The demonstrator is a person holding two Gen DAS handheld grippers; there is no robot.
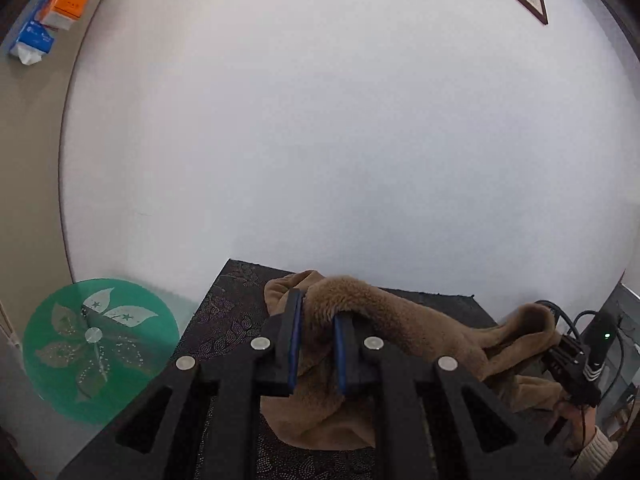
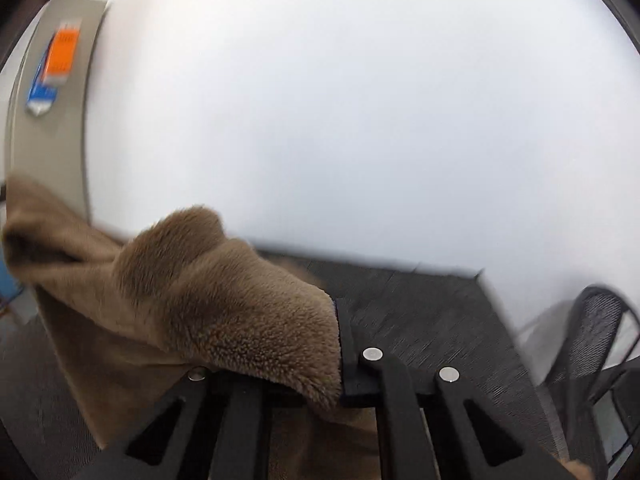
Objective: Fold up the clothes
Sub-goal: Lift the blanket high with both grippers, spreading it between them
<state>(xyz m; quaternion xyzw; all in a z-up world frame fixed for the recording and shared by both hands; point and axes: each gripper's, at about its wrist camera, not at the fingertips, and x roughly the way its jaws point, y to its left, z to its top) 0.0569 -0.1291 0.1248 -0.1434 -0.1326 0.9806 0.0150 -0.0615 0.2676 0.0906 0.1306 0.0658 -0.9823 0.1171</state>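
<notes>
Brown fleece garment (image 1: 404, 332) gripped by both left tongs (image 1: 317, 320) and right tongs (image 2: 334, 332); box lettering unreadable.

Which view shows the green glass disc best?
The left wrist view: the green glass disc with its leaf pattern sits sharp and whole at lower left beside the black mat. The right wrist view does not show it.

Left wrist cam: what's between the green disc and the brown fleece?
Only the dark patterned mat under the brown fleece; the green disc sits past the mat's left edge. Left wrist view shows it.
</notes>
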